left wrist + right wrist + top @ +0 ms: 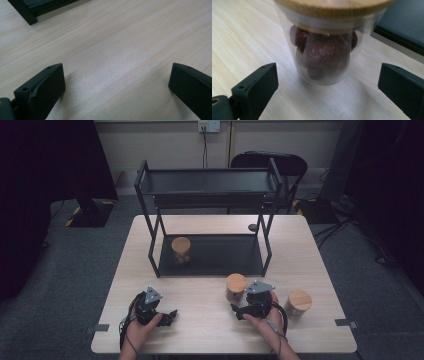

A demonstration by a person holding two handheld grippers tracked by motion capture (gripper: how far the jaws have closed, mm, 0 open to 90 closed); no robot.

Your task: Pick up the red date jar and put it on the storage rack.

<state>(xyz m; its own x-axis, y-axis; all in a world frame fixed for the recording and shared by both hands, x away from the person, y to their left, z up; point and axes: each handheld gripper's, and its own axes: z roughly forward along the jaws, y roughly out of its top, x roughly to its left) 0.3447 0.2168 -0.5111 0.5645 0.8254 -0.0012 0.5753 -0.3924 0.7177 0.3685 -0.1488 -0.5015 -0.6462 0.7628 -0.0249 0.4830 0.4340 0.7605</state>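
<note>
The right gripper (325, 82), a black two-jaw tool with a grey three-cornered plate on top, is held in the person's right hand (267, 322) near the front of the table. Its jaws stand wide apart and hold nothing. Just ahead of them, between the jaw tips but not touched by either, stands a clear glass jar with a round wooden lid (324, 52). Dark red wrinkled fruits (324, 53) are piled inside it. In the high view this jar (235, 286) sits on the table just beyond the right gripper (248, 301) and a little to its left.

The left gripper (116, 77), also black with a grey plate, is held in the person's left hand (142, 327) near the front left of the table. Its jaws are spread wide too, with bare wood between them. In the high view the left gripper (157, 307) rests low over the tabletop, well apart from every jar.

A second glass jar with a wooden lid (299, 303) stands just to the right of the right hand. A third jar with a wooden lid (181, 250) stands on the lower shelf of a black metal two-tier rack (210, 185), toward its left side. The rack occupies the far half of the pale wooden table (210, 340). Its upper shelf carries nothing visible. A small dark object (252, 227), too small to identify, lies on the table by the rack's rear right leg.

Beyond the table are a black chair (292, 165), grey carpet (75, 270), and a wall socket with a cable (204, 142).
</note>
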